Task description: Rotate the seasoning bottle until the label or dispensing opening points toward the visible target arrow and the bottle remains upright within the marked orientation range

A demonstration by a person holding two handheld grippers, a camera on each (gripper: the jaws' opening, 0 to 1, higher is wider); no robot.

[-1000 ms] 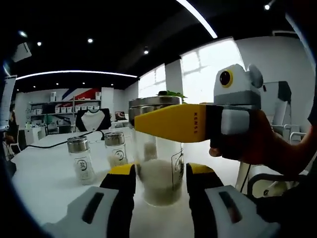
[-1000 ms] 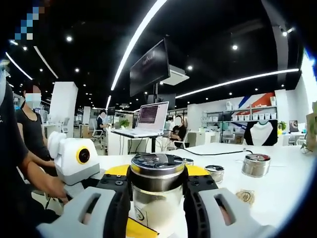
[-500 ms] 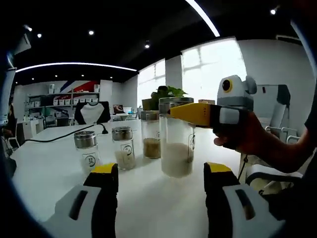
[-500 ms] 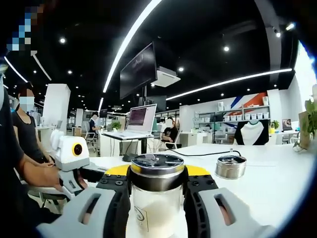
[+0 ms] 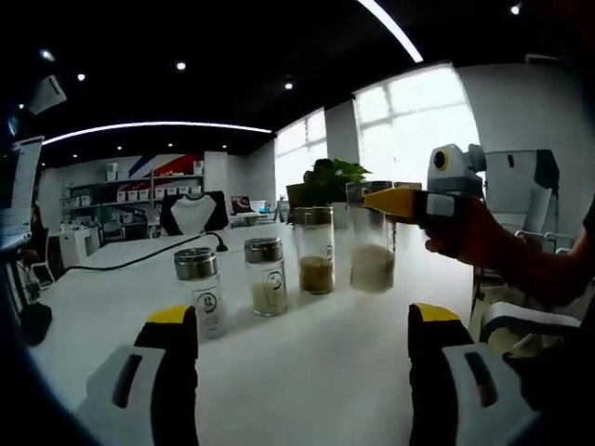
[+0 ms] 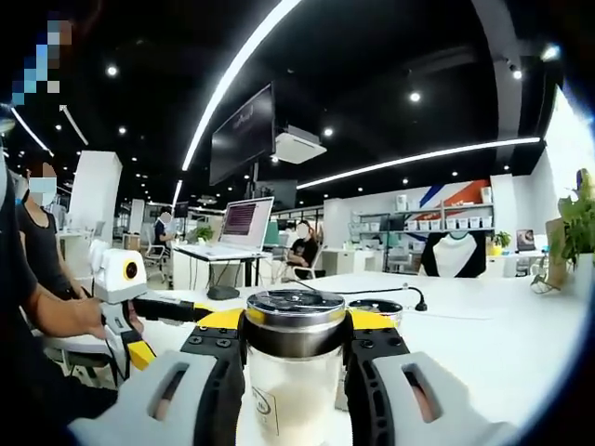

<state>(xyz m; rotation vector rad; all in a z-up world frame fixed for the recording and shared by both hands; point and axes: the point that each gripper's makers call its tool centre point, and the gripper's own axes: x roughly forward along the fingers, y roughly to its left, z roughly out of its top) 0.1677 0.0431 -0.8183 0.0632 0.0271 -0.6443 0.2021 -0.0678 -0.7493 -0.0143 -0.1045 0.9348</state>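
White table point(image 5: 307, 353) runs across an open office with shelves at the far wall. My left claw point(image 5: 302, 344) is spread wide over bare table, nothing between its jaws. My right claw point(image 6: 296, 358) pinches the seasoning bottle point(image 6: 295, 372) just under its steel cap, upright, white grains inside. Left of it, three smaller jars point(image 5: 268, 275) stand in a row.
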